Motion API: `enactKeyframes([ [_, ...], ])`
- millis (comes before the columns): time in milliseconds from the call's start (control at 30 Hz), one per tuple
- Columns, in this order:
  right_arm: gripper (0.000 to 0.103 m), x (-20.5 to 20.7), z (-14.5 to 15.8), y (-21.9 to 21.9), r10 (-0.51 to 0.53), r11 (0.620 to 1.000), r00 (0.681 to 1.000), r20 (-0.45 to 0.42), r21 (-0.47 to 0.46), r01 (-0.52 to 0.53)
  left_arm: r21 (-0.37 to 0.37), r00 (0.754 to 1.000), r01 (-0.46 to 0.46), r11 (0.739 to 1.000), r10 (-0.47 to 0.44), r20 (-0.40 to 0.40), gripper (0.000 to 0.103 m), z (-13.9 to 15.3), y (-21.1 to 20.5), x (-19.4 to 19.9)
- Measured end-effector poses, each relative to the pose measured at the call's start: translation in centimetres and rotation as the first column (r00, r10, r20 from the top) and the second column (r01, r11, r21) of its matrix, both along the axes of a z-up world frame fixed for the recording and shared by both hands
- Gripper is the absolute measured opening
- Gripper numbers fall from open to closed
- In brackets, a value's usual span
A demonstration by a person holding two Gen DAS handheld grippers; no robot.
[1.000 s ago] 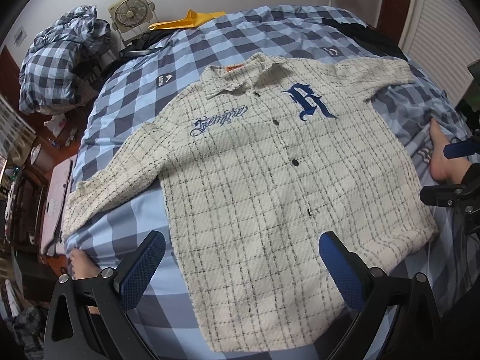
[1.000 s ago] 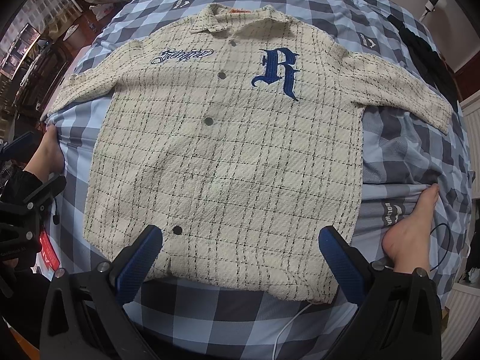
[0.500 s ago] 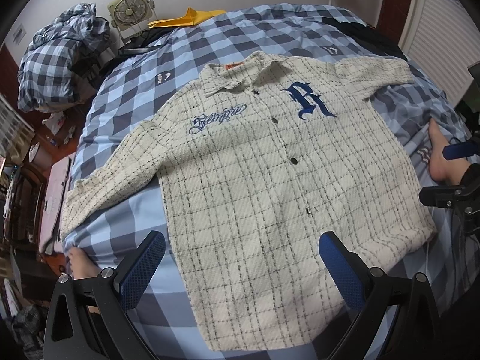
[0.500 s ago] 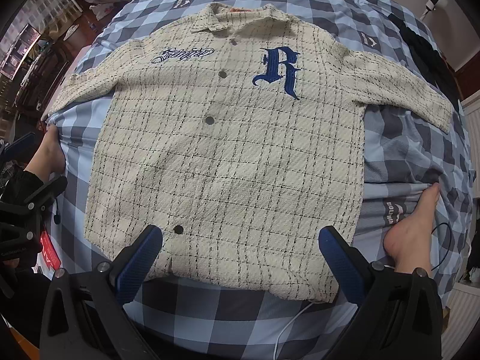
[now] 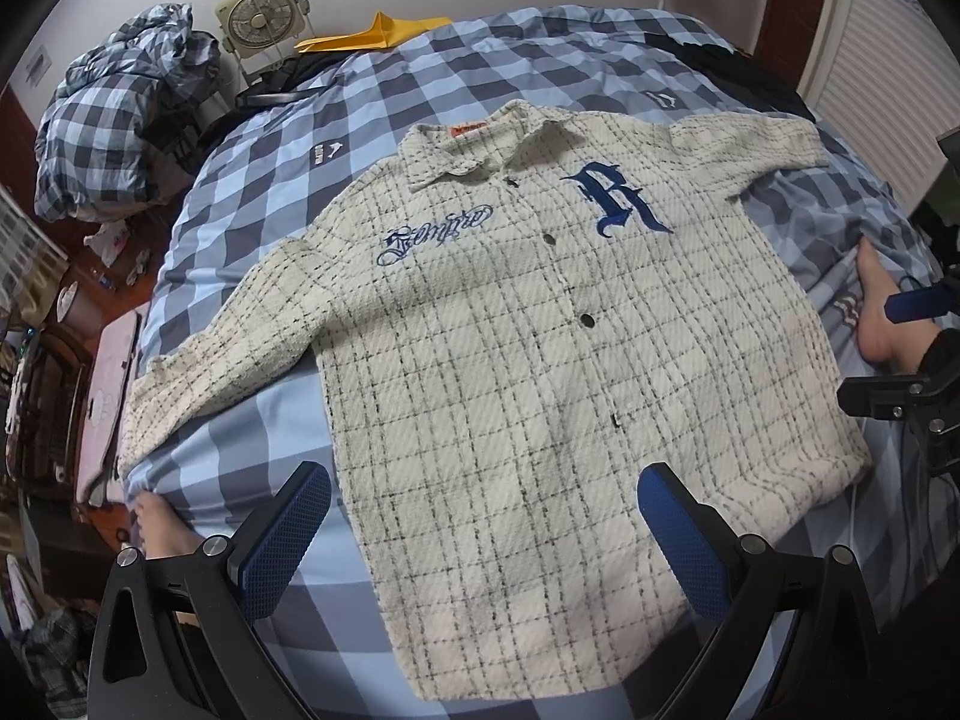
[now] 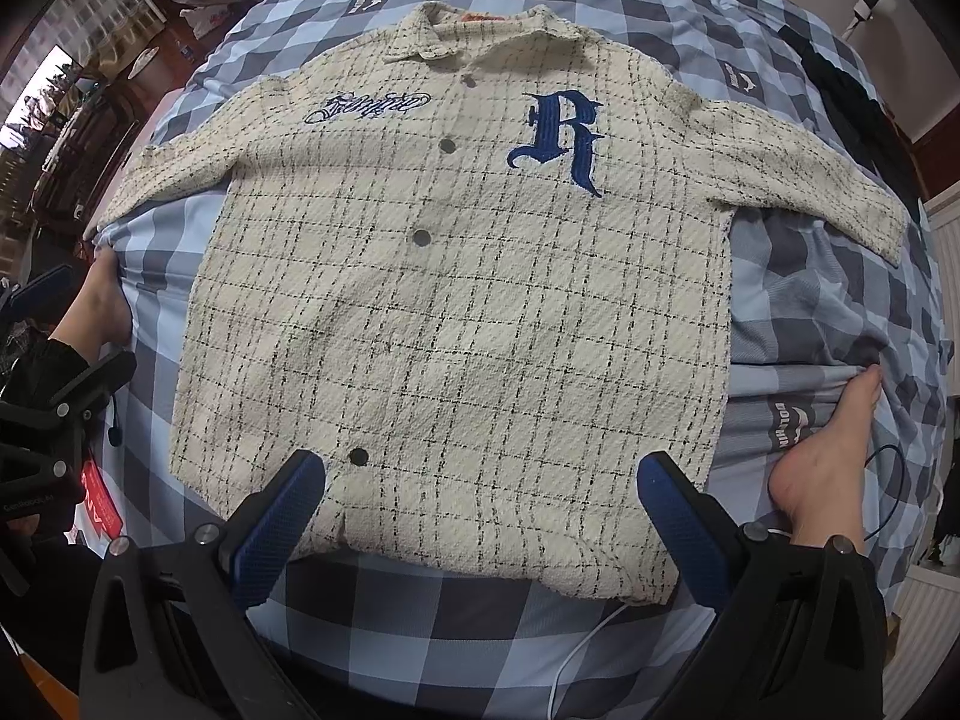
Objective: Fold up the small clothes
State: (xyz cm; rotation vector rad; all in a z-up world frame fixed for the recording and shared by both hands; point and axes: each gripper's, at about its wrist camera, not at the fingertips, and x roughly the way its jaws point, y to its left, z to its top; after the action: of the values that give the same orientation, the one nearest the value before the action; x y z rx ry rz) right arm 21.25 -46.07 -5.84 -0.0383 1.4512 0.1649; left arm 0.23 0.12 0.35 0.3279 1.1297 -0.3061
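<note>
Home bedroom. A bed with a blue-and-grey checked cover fills most of both views; it's the landmark. Past its head end, against the pale wall, a small box fan and a yellow paper-like item. Off the bed's far left corner, a heap of checked bedding. Left of the bed, dark wooden furniture with small clutter and a plastic bag on the floor. Right of the bed, a white slatted panel, radiator or shutter, cannot tell. Dark clothes lie at the bed's far right corner. A cream checked shirt lies spread flat on the bed; bare feet rest on the cover beside it.
</note>
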Motion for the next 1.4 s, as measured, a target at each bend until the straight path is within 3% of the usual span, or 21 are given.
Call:
enactKeyframes([
  [567,0.102,-0.1,-0.2,0.2,0.006,1.0,1.0,-0.009,0.005,-0.006,-0.015,1.0,-0.011,1.0,0.011,-0.028,0.103,-0.3,0.4,0.3],
  [1100,0.102,0.0,-0.4,0.3,0.009,1.0,0.999,-0.035,0.028,-0.008,-0.068,0.99,-0.069,0.995,0.06,-0.128,0.103,-1.0,1.5,1.5],
  [1267,0.102,0.2,-0.4,0.4,0.016,0.999,0.999,-0.042,0.03,-0.015,-0.117,0.956,-0.194,0.974,0.161,-0.247,0.103,-2.1,4.3,3.4],
  [1400,0.102,0.2,-0.6,0.2,0.01,0.999,0.999,-0.052,0.031,-0.008,-0.146,0.903,-0.35,0.925,0.293,-0.313,0.103,-2.3,8.6,5.3],
])
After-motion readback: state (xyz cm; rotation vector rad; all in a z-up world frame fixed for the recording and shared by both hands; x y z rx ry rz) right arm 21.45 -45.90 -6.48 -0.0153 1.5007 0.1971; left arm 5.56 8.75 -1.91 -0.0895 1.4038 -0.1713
